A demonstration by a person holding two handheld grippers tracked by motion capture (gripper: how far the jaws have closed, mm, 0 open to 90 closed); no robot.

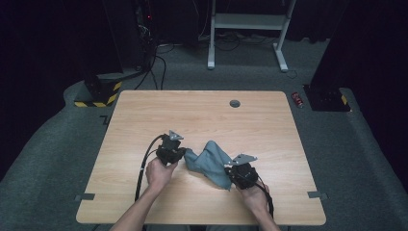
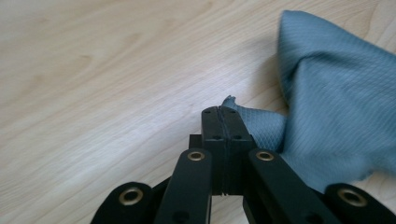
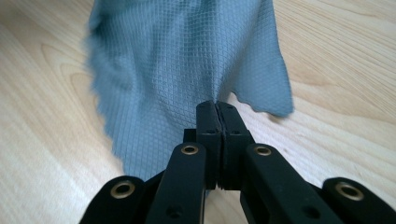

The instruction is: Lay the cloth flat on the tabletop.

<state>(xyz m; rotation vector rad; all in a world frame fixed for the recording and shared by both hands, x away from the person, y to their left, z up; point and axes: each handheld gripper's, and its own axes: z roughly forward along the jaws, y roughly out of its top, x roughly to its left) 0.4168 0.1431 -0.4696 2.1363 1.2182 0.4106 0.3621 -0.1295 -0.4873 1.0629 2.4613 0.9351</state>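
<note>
A blue-grey waffle-weave cloth (image 1: 210, 161) lies bunched near the front middle of the wooden table (image 1: 202, 115). My left gripper (image 1: 184, 153) is shut on the cloth's left corner; in the left gripper view the cloth (image 2: 336, 102) spreads to the right of the pinched corner at my left gripper (image 2: 219, 111). My right gripper (image 1: 230, 169) is shut on the cloth's right edge; in the right gripper view the cloth (image 3: 187, 60) hangs ahead of my right gripper (image 3: 216, 105), its jaws pressed together on the hem.
A round grommet hole (image 1: 235, 103) sits near the table's far edge. Grey tape tabs (image 1: 85, 197) mark the front corners. Beyond the table stand a white desk frame (image 1: 248, 29), a black-and-yellow base (image 1: 98, 94) and a red can (image 1: 298, 99) on the floor.
</note>
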